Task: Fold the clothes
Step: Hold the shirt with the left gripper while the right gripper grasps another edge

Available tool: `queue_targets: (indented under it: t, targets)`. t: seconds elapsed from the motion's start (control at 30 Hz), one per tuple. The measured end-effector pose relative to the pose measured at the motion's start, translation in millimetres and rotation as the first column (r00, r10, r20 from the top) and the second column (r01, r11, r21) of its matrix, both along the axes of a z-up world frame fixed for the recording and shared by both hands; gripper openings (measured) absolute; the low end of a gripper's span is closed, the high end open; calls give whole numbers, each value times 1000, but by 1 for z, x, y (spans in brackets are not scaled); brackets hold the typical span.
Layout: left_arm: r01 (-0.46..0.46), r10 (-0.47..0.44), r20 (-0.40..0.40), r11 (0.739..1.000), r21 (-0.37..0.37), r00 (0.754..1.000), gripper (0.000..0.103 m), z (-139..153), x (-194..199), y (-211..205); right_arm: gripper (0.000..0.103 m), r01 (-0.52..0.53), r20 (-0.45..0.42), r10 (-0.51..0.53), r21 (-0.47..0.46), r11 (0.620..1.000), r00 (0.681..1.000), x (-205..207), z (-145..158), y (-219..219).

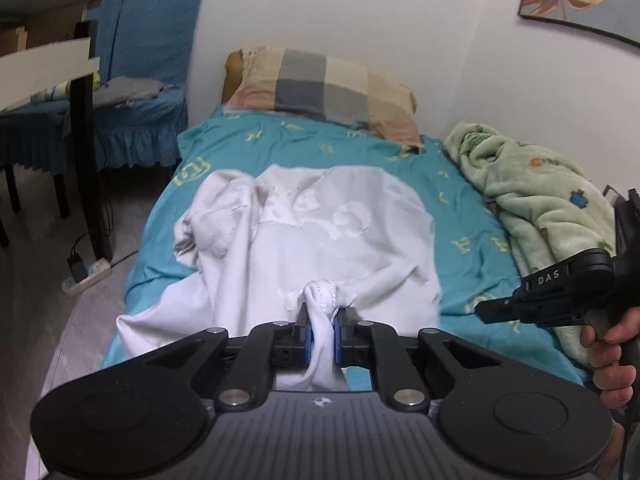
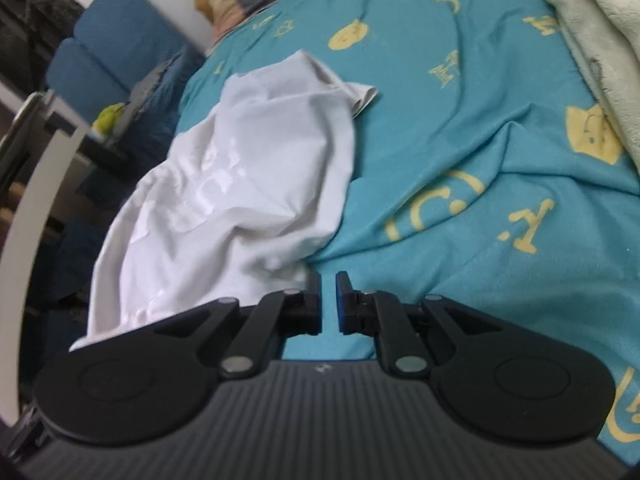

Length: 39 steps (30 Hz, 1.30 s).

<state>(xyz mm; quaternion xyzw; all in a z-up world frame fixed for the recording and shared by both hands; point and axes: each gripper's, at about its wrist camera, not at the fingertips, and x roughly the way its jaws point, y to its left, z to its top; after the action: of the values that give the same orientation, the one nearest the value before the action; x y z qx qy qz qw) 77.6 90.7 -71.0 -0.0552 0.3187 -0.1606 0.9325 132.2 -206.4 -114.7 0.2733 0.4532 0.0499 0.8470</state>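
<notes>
My left gripper [image 1: 322, 316] had its blue pads clamped on a bunched fold of the white garment [image 1: 316, 224], the cloth squeezed into a knot that poked out past the fingertips, with a stitched edge showing on the pinched part. From that pinch the fabric fanned away from me across the teal bedsheet [image 1: 456, 200], loose and rumpled, with a pale raised print on it that I could not read. One side was heaped into thick creases toward the left edge of the bed, and a flap hung over the near edge.

My right gripper [image 2: 328, 300] was empty, its jaws only a narrow gap apart, hovering over bare sheet just beside the garment's right border. In that view the white cloth [image 2: 240, 184] lay as a wrinkled mound to the left, one corner folded out toward the middle of the bed. The sheet carried yellow letters and faces.

A checked pillow [image 1: 324, 88] sat at the head, and a light green blanket [image 1: 532, 200] was piled along the right side, apart from the garment.
</notes>
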Motion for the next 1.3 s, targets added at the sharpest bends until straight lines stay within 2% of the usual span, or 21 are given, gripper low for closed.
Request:
queue_targets:
  t: [0.1, 0.17, 0.23, 0.27, 0.4, 0.6, 0.77, 0.97, 1.13, 1.23, 1.27, 1.3]
  targets:
    - [5, -4, 32, 1000, -23, 999, 10, 8, -8, 0, 13, -116, 101, 120, -43, 992, 988, -5, 20, 25]
    - [5, -3, 55, 999, -48, 999, 10, 14, -12, 1, 26, -209, 168, 216, -59, 976, 962, -7, 30, 49]
    - [3, 1, 68, 998, -70, 998, 10, 18, -14, 4, 55, -301, 230, 310, -73, 951, 923, -10, 34, 72]
    - [2, 4, 73, 997, -80, 997, 10, 20, -14, 5, 59, -337, 256, 347, -84, 938, 902, -12, 35, 82]
    - [5, 5, 77, 993, -121, 997, 10, 23, -15, 7, 60, -348, 304, 377, -146, 926, 875, -11, 32, 102]
    - [-6, 21, 91, 987, -163, 996, 10, 25, -17, 16, 60, -364, 319, 408, -190, 912, 855, 0, 19, 111]
    - [-34, 57, 89, 970, -240, 994, 10, 29, -16, 29, 60, -375, 331, 433, -226, 899, 838, 8, 8, 119]
    - [-35, 68, 116, 962, -271, 991, 10, 36, -22, 36, 59, -270, 339, 373, -313, 911, 864, 9, 7, 120]
    - [-55, 92, 119, 959, -280, 989, 10, 39, -25, 41, 59, -73, 253, 172, -358, 931, 952, 21, -16, 81]
    - [-63, 94, 106, 960, -271, 990, 10, 38, -24, 41, 57, 51, 175, 6, -320, 946, 985, 24, -25, 50]
    - [-65, 94, 94, 960, -271, 991, 10, 36, -23, 42, 54, 84, 158, -40, -282, 956, 987, 23, -27, 40]
    - [-66, 90, 80, 962, -265, 993, 10, 34, -21, 41, 46, 101, 155, -64, -245, 964, 986, 22, -28, 34]
